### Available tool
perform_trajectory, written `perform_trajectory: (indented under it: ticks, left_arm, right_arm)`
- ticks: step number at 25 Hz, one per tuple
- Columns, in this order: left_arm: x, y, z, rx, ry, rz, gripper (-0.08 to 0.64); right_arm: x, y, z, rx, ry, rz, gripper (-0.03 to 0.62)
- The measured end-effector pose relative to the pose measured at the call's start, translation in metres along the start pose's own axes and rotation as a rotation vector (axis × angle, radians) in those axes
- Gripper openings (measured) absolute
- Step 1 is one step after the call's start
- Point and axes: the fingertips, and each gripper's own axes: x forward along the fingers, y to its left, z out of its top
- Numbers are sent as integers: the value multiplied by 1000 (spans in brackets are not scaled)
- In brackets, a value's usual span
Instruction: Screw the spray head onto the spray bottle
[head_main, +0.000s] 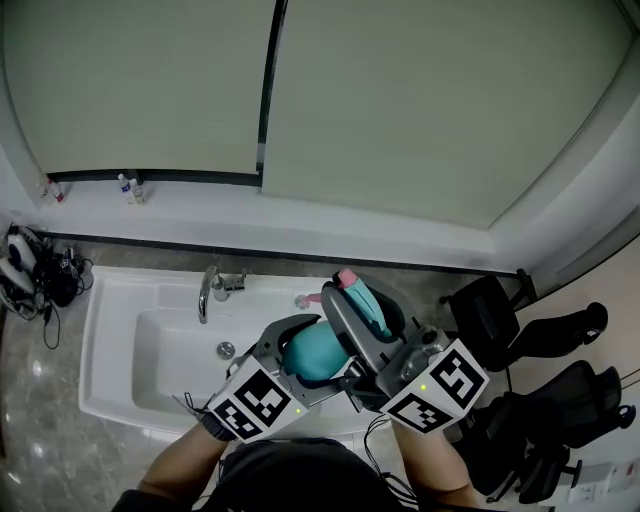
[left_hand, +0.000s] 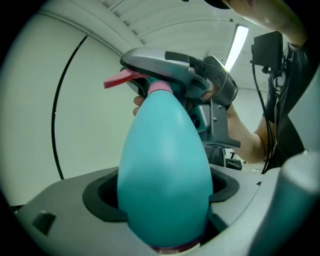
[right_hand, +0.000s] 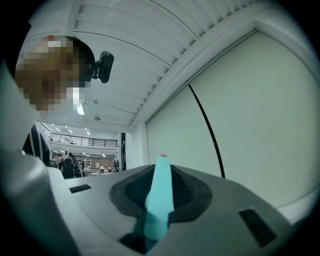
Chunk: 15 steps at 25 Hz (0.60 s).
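Note:
A teal egg-shaped spray bottle (left_hand: 165, 165) stands between the jaws of my left gripper (left_hand: 165, 212), which is shut on its lower body. In the head view the bottle (head_main: 318, 355) and left gripper (head_main: 300, 345) hang over the sink's front edge. My right gripper (head_main: 362, 315) is shut on the teal spray head (head_main: 368, 303) with its pink tip. The left gripper view shows the right gripper (left_hand: 172, 70) over the bottle's pink neck (left_hand: 160, 88), the pink nozzle (left_hand: 119, 79) sticking out left. The right gripper view has the spray head (right_hand: 160, 192) pinched in my right gripper (right_hand: 160, 205).
A white sink (head_main: 120, 340) with a chrome faucet (head_main: 207, 290) lies below the grippers. Black office chairs (head_main: 560, 350) stand at the right. Cables and gear (head_main: 35, 270) lie at the left. Small bottles (head_main: 130, 188) sit on the window ledge.

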Motion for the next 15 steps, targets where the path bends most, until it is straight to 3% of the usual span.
perform_trajectory:
  ticks: [15]
  left_arm:
    - [-1,16,-36,83,152,174,440]
  right_arm:
    - [-5,-8,-24,31,-59,-88,72]
